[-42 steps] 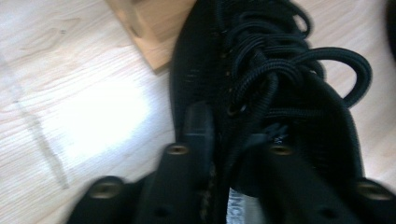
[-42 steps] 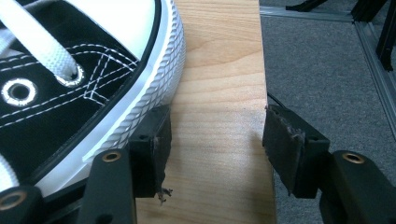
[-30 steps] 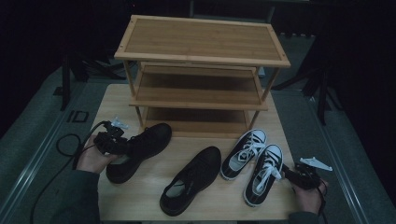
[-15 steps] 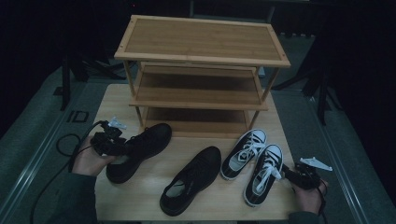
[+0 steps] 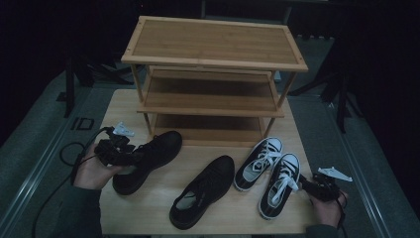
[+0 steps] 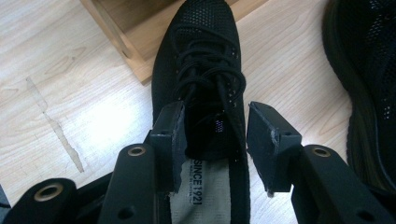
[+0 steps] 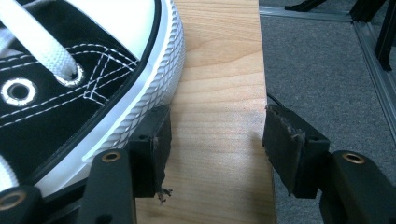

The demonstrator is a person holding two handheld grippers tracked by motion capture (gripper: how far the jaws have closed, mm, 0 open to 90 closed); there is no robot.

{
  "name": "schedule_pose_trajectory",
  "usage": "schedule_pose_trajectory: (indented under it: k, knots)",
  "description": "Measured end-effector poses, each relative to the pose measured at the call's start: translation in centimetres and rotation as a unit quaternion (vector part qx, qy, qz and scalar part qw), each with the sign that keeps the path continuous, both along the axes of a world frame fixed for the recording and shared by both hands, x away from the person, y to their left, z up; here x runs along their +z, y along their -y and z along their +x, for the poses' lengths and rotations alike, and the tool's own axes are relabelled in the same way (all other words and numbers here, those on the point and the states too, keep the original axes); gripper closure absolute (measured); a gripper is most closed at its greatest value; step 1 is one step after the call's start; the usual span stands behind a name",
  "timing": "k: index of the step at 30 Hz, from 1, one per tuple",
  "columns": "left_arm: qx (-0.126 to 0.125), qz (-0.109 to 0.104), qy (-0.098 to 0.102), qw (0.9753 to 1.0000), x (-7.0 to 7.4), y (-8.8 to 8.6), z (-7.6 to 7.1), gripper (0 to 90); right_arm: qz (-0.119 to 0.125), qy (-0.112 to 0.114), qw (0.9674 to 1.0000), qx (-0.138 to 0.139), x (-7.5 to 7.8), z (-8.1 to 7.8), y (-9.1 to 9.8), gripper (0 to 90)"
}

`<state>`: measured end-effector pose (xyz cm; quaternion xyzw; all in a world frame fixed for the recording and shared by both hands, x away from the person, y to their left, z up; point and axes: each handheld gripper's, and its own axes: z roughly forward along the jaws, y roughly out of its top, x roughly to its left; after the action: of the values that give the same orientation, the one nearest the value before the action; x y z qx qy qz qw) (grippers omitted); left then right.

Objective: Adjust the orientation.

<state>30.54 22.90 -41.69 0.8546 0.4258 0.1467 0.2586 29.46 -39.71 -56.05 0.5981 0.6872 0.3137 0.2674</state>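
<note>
A black mesh lace-up shoe [image 5: 153, 151] lies on the table's left, toe toward the rack. My left gripper [image 5: 133, 157] is shut across its collar. In the left gripper view its pads [image 6: 170, 140] clamp the collar from both sides behind the tongue of the shoe [image 6: 201, 56]. A second black shoe [image 5: 205, 191] lies in the middle. Two black-and-white sneakers [image 5: 257, 161] stand at the right. My right gripper [image 5: 303, 182] sits open by the outer sneaker [image 5: 280, 186]. Its left jaw touches that sneaker's ribbed sole [image 7: 140, 102], and bare wood shows between the jaws of the right gripper [image 7: 215, 140].
A three-tier bamboo shoe rack [image 5: 213, 44] stands at the back of the wooden table [image 5: 148, 213], with one leg [image 6: 126, 46] close to the held shoe's toe. The second black shoe [image 6: 369, 84] lies to the right. The table's right edge [image 7: 261, 70] runs beside my right gripper, over grey floor.
My left hand and gripper have risen slightly with the black shoe's heel end. The right hand and the other shoes have stayed put.
</note>
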Motion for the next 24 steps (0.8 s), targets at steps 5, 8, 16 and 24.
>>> schedule_pose_trajectory:
  k: [5, 8, 16, 24]
  knots:
    - [-0.005, 0.002, 0.002, 1.0000, 0.2, 0.5, -0.1, 57.2, 0.000, 0.000, 1.0000, 0.000, 0.0, 0.0, 0.0, 41.6]
    - [-0.009, 0.003, 0.002, 1.0000, 0.3, 0.8, -0.2, 57.2, 0.001, 0.000, 1.0000, 0.000, 0.0, 0.0, 0.0, 41.6]
    - [-0.023, 0.003, -0.001, 0.9997, 0.6, 1.7, -0.3, 57.0, 0.002, -0.001, 1.0000, 0.000, 0.0, 0.0, 0.0, 41.5]
    - [-0.034, 0.002, -0.006, 0.9994, 0.7, 2.6, -0.4, 56.9, 0.002, -0.001, 1.0000, 0.000, 0.0, 0.0, 0.0, 41.5]
